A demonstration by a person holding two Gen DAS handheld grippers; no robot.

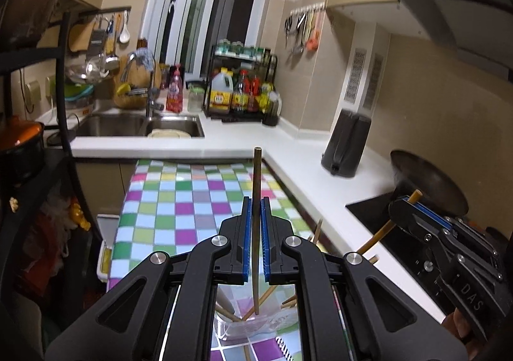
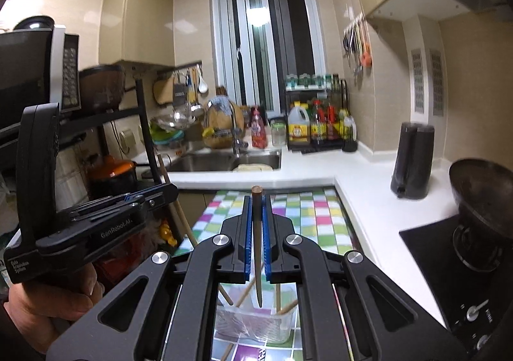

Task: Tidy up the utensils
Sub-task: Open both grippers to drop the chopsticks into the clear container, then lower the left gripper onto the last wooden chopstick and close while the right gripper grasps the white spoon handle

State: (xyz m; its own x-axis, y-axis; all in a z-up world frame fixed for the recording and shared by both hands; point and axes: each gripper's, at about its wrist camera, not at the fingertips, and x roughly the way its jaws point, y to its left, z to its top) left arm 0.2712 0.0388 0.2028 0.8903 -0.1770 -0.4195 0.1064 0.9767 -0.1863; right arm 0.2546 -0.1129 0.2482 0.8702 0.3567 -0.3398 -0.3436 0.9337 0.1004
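The left gripper (image 1: pixel 256 200) is closed on a brown chopstick (image 1: pixel 256 188). The chopstick stands nearly straight up between the blue pads (image 1: pixel 246 232), in the middle of the left wrist view, and its top sticks out above them. Its lower end hangs over a clear plastic container (image 1: pixel 256 325) at the bottom of the frame. More chopsticks (image 1: pixel 224 313) lean inside that container.

The right gripper (image 2: pixel 256 200) is closed on a dark chopstick (image 2: pixel 257 210) too. That one also stands up in the middle of the right wrist view, and its thin tip points down over the same clear plastic container (image 2: pixel 253 322).

The container sits on a tabletop with a checkered cloth (image 1: pixel 179 200) of many colours. In the left wrist view the right gripper shows at the lower right, with its stick poking out both ends. In the right wrist view the left gripper shows at the left, and a hand (image 2: pixel 48 300) holds it from below.

Behind, in the upper middle, is a white counter (image 1: pixel 288 143) with a sink (image 1: pixel 134 127). A black kettle (image 1: pixel 346 143) and a dark wok (image 1: pixel 426 181) are at the right.
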